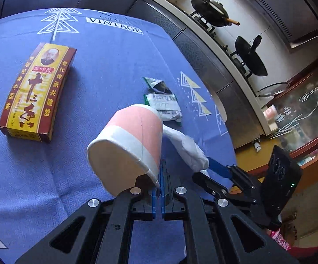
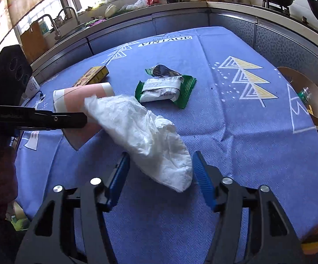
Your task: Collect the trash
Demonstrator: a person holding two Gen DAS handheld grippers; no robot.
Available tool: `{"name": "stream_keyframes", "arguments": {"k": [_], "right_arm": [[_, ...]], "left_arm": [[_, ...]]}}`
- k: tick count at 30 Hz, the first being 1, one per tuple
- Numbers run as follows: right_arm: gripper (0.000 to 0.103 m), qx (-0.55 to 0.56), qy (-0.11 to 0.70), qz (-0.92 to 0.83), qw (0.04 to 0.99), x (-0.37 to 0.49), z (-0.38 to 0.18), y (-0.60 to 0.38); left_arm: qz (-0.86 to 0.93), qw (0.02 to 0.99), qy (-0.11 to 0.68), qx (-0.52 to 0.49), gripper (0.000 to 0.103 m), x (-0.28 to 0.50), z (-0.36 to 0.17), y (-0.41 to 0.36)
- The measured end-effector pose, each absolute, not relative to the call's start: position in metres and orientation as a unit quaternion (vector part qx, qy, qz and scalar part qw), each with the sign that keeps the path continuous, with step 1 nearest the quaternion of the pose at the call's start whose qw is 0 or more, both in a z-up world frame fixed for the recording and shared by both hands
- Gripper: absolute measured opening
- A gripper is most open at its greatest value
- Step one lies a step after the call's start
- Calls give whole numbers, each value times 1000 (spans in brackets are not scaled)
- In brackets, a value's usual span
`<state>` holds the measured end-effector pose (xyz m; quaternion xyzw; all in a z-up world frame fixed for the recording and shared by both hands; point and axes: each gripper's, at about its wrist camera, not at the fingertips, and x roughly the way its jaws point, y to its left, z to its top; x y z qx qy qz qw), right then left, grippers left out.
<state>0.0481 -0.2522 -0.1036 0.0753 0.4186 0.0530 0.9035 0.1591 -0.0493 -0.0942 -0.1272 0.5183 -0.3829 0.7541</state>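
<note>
**Inspector:** State of the grippers?

**Operator:** I see my left gripper (image 1: 159, 176) clenched on the rim of the pink paper cup (image 1: 128, 145), held above the blue tablecloth (image 1: 93, 88). My right gripper (image 2: 161, 171) is spread wide; the white tissue (image 2: 145, 136) lies between its pads, unpressed.

**Inspector:** Remaining trash?

**Operator:** The green wrapper (image 2: 165, 88) lies just beyond the cup; the yellow box (image 1: 37, 92) rests to the cup's left.

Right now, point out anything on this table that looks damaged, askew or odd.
The green wrapper lies torn open and crumpled mid-table. The paper cup hangs tipped sideways, pinched by its rim in the left gripper. A crumpled tissue sits between the right gripper's open fingers, unpinched.
</note>
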Motion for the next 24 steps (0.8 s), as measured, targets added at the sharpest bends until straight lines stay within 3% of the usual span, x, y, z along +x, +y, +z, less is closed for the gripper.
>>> {"name": "stream_keyframes", "arguments": {"k": [3, 5, 10, 15, 16, 17, 18, 24], "right_arm": [[60, 70, 418, 66, 903, 39, -105, -249], [60, 69, 411, 76, 906, 37, -101, -247], [61, 53, 403, 94, 909, 39, -99, -247], [61, 57, 404, 100, 907, 49, -107, -250], [58, 57, 406, 102, 906, 51, -109, -249], [37, 55, 409, 106, 905, 52, -112, -247], [10, 50, 417, 112, 901, 54, -117, -244], [5, 56, 381, 97, 918, 46, -102, -256]], "left_arm": [[-370, 756, 528, -111, 8, 156, -101, -55], [-358, 760, 532, -107, 17, 155, -100, -53], [-348, 771, 523, -107, 28, 151, -90, -40], [-335, 779, 519, -105, 28, 149, -89, -37], [-334, 779, 521, -104, 23, 150, -90, -39], [-335, 776, 525, -104, 5, 150, -92, -40], [-338, 770, 530, -106, 3, 151, -94, -42], [-375, 769, 512, -79, 3, 144, -71, -67]]}}
